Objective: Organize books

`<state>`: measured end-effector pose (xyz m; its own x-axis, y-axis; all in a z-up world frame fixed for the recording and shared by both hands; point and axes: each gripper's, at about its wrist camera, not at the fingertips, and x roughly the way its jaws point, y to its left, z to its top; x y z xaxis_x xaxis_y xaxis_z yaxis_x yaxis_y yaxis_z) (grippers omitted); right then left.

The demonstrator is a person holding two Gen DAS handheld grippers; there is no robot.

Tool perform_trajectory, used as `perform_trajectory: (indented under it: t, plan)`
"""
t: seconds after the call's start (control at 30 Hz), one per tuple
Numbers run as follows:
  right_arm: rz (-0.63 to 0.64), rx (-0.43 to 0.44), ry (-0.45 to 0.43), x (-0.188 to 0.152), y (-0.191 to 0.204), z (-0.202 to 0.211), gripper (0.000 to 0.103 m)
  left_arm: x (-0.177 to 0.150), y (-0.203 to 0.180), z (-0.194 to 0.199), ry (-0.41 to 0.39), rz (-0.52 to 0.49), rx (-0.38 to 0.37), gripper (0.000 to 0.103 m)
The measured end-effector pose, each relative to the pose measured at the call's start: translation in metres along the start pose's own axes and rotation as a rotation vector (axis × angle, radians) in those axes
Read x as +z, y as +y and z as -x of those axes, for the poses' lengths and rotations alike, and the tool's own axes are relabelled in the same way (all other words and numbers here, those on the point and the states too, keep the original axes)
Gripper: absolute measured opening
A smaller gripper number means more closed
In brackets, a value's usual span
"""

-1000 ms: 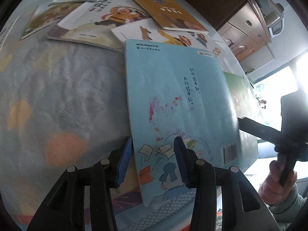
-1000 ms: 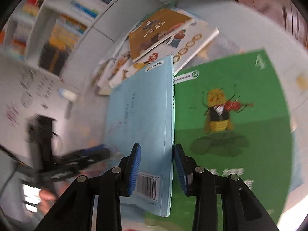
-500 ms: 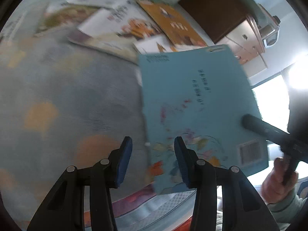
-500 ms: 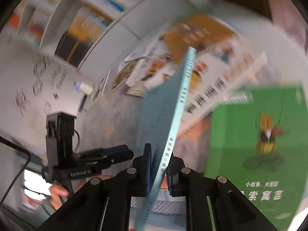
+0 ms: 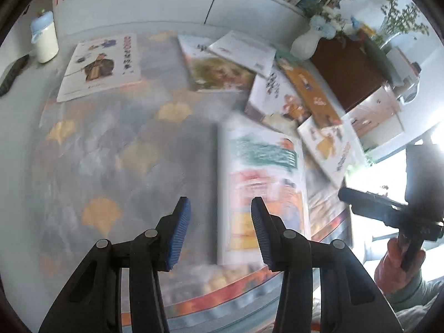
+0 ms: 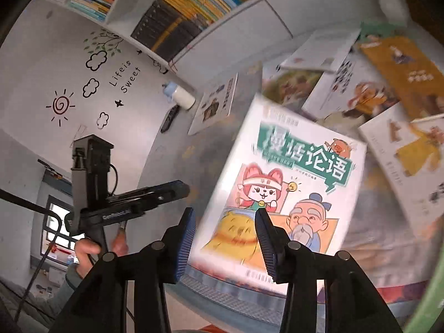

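Observation:
A white picture book with a green title banner and cartoon figures (image 6: 291,183) lies flat, face up, near the table's front edge. It is blurred in the left wrist view (image 5: 260,183). My right gripper (image 6: 225,212) hovers over the book's near end. Its jaws are opening and the pads do not press on anything. My left gripper (image 5: 219,202) stands open just left of that book, over the patterned cloth (image 5: 111,152), with nothing between its fingers. Each gripper shows in the other's view, the right (image 5: 360,202) and the left (image 6: 166,194).
Several picture books lie overlapped at the back right (image 5: 277,91), and one lies apart at the back left (image 5: 102,63). A green book's edge (image 6: 427,291) shows at the far right. A bottle (image 5: 44,38), a vase (image 5: 305,44), a wooden cabinet (image 5: 349,69) and bookshelves (image 6: 180,8) surround the table.
The right gripper shut on the light blue cover's edge and lifted it upright; now its jaws are apart and a white cartoon cover lies flat there. Both grippers have risen and pulled back.

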<state>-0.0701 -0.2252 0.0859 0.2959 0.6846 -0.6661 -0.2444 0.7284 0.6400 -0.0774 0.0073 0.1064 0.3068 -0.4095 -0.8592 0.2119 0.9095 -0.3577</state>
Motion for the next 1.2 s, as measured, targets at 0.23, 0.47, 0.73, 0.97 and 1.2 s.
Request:
perform_trajectory:
  t: [0.23, 0.47, 0.73, 0.97, 1.2]
  plan:
    - [-0.07, -0.243, 0.024, -0.026, -0.039, -0.031, 0.043, -0.007, 0.009, -0.064, 0.166, -0.048, -0.081, 0.042]
    - [-0.198, -0.366, 0.014, -0.059, -0.083, -0.041, 0.032, -0.017, 0.005, -0.095, 0.297, -0.123, -0.164, 0.041]
    - [-0.184, -0.401, -0.019, -0.068, -0.071, -0.054, 0.022, -0.014, 0.016, -0.087, 0.281, -0.107, -0.294, 0.042]
    - [-0.289, -0.321, -0.043, -0.072, -0.083, -0.048, 0.023, 0.006, 0.001, -0.051, 0.186, -0.132, -0.51, 0.041]
    - [-0.29, -0.336, -0.069, -0.075, -0.078, -0.048, 0.025, -0.006, 0.02, -0.095, 0.251, -0.107, -0.358, 0.039]
